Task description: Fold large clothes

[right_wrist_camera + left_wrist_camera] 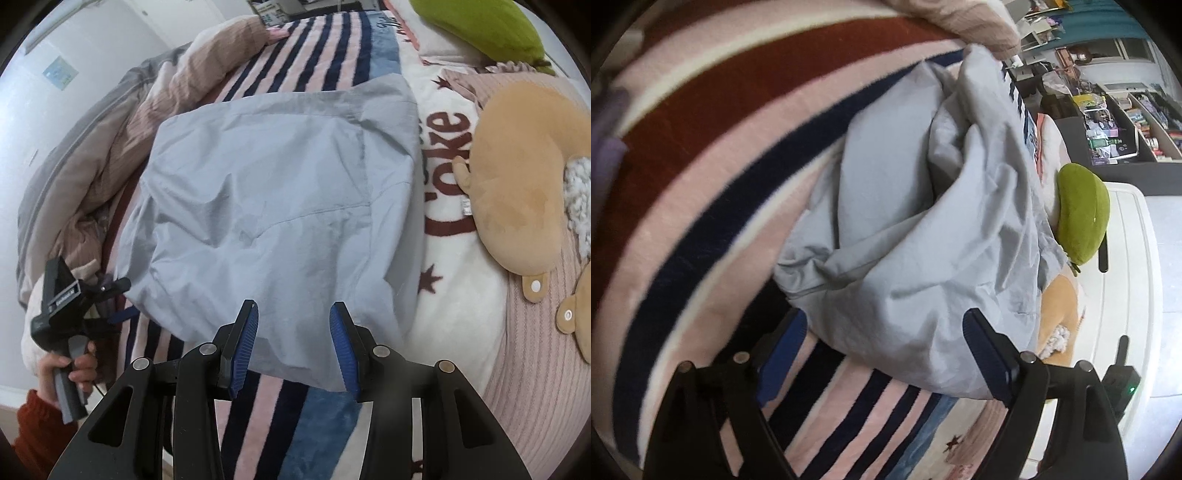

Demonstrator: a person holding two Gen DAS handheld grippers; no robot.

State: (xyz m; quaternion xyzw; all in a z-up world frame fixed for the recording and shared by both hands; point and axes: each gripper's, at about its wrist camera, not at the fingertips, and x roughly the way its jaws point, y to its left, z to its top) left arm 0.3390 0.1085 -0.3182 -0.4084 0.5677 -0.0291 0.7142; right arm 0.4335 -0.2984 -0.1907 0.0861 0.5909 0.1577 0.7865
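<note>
Garment: the pale grey garment point(273, 206) lies folded into a rough block on the striped blanket point(317, 44), likely set there so a fold can settle
Left gripper point(886, 354): fingers spread wide, nothing pinched; the garment's near edge sits between and just beyond them
Right gripper point(293, 347): fingers parted, holding nothing; the garment's near hem lies under the gap between them, seemingly let go

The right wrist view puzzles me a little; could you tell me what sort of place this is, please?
Most likely a bedroom: a grey garment lies on a striped blanket spread like bedding, with a tan plush toy beside it.
</note>
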